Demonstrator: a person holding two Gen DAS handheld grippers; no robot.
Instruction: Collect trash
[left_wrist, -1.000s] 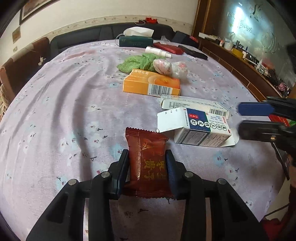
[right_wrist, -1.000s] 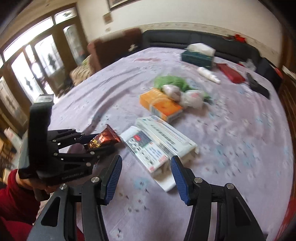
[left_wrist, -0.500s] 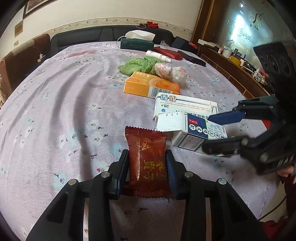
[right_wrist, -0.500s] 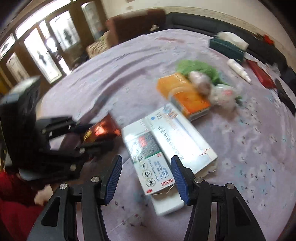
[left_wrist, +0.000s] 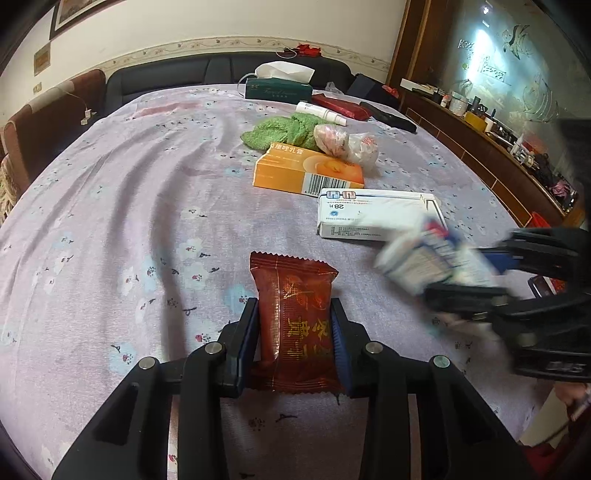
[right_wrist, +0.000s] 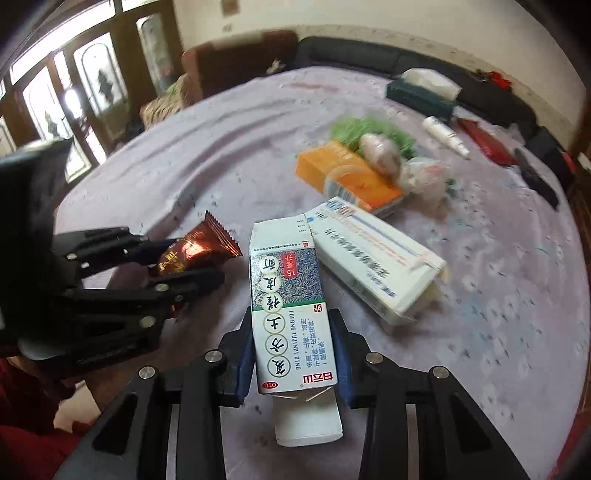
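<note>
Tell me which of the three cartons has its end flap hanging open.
The leaf-patterned carton between the right claw's fingers; the orange carton and long white carton look closed.

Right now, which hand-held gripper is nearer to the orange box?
Right. The right hand-held gripper, closing on the blue-patterned box, is nearer the orange box; the left hand-held gripper holds the red wrapper farther back.

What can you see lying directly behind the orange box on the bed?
Behind the orange box lie a green cloth and two crumpled plastic bags. The box and bags cover part of the cloth.
</note>
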